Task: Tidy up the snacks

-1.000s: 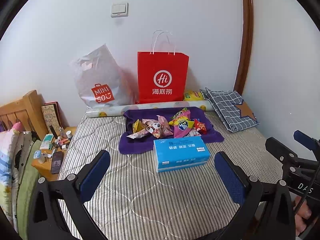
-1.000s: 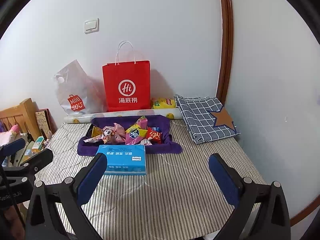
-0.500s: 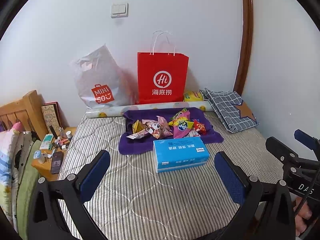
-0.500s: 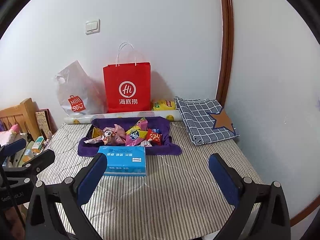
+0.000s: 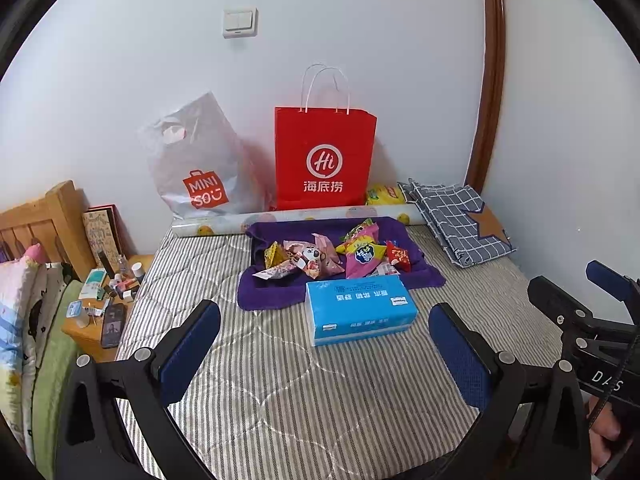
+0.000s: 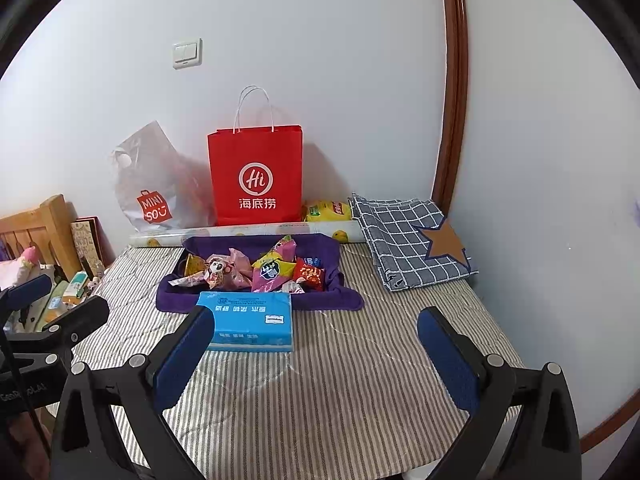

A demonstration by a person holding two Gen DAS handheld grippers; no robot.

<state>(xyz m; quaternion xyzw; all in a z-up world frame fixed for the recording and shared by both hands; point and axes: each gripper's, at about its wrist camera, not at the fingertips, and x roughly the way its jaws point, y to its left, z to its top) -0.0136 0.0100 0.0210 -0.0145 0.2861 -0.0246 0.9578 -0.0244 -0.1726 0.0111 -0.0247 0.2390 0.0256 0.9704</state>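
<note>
Covering the bed: striped mattress (image 5: 280, 392)
Purple towel (image 5: 268, 292): mid-mattress, snack packets (image 5: 320, 254) piled on it
Tissue pack (image 5: 360, 312): touching towel's near edge
Left hand-held gripper (image 5: 324, 354): spread wide, holding nothing
Right hand-held gripper (image 6: 316, 354): same deal, wide and bare

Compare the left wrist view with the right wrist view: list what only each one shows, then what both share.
Only the left wrist view shows the phone on the bedside table and the right tool, open.

Only the right wrist view shows the left tool, open, at its left edge.

Both share the snacks on the purple cloth, the blue tissue pack, the red paper bag and the checked cloth.
</note>
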